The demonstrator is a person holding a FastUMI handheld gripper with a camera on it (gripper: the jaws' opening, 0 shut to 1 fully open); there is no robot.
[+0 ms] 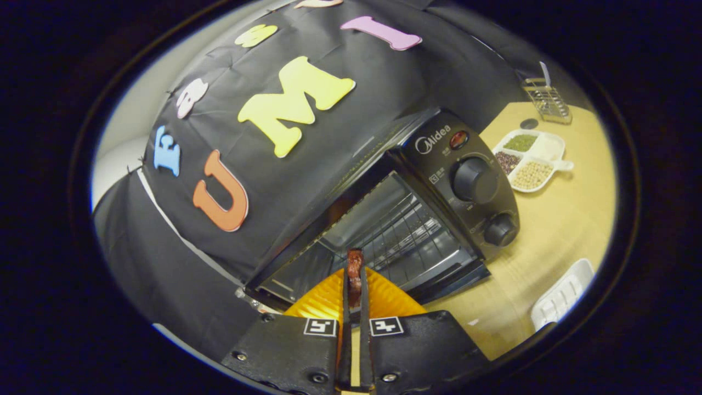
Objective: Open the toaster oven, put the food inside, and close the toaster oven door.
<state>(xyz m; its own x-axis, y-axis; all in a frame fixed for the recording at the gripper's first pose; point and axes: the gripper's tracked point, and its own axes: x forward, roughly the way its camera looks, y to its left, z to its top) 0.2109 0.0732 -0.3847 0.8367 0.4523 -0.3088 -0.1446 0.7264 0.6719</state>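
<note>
The tool [355, 285] had its two fingers almost together, pinched on the rim of an orange plate [384, 299]. A small piece of dark red food [355, 269] sat on the plate, right by the fingertips. The plate hung in the air just in front of the toaster oven [417, 219]. The oven's mouth was open, and its wire rack [400, 236] showed inside.

The plate looked thin, stiff and light, maybe plastic. It was probably smooth, so it could slip or tip if it was held only by the edge. The rim was the good place to hold it, and keeping it level would keep the food from sliding off. The food looked small and soft.

Beyond the oven, on the worktop [548, 230], lay a white tray [532, 156] with four little parts. One part held green grains, one held dark beans, one held pale round beans, and one held something white. A white ribbed dish [565, 296] lay nearer, and it was hard to tell what was in it. A wire rack holder [547, 100] stood far back.
</note>
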